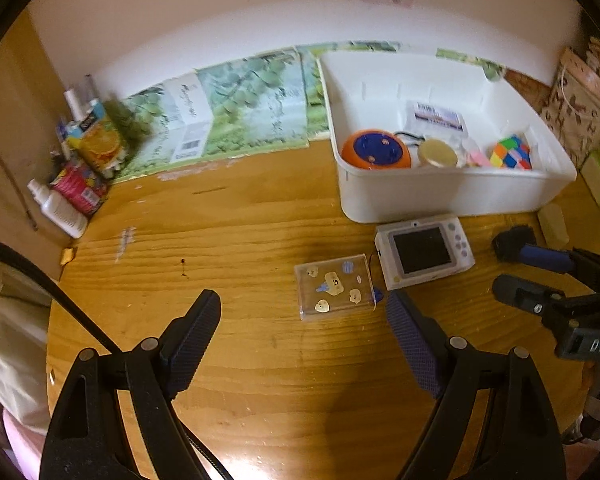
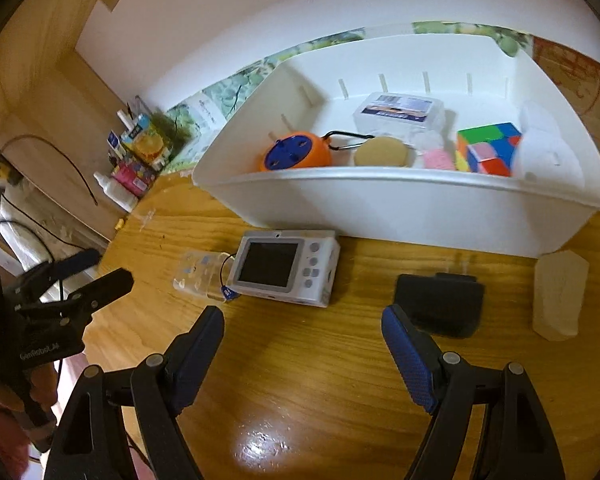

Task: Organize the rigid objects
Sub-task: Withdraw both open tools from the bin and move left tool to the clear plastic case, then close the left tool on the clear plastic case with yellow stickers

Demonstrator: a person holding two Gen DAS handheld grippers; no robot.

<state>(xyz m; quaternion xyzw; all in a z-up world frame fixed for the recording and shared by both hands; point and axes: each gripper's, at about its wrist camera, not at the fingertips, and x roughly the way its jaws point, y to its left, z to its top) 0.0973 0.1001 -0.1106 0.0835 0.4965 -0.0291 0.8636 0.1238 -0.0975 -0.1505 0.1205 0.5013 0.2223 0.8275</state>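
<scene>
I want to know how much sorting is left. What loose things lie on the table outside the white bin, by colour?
White: 1, camera
Clear: 1, sticker box
Black: 1, pouch
Cream: 1, block
Total: 4

The table (image 2: 300,380) was varnished wood, glossy with visible grain. The bin (image 2: 380,208) at upper right was smooth white plastic, the small box (image 1: 334,286) clear plastic. Both grippers' pads (image 2: 410,364) looked finely textured and matt.
</scene>
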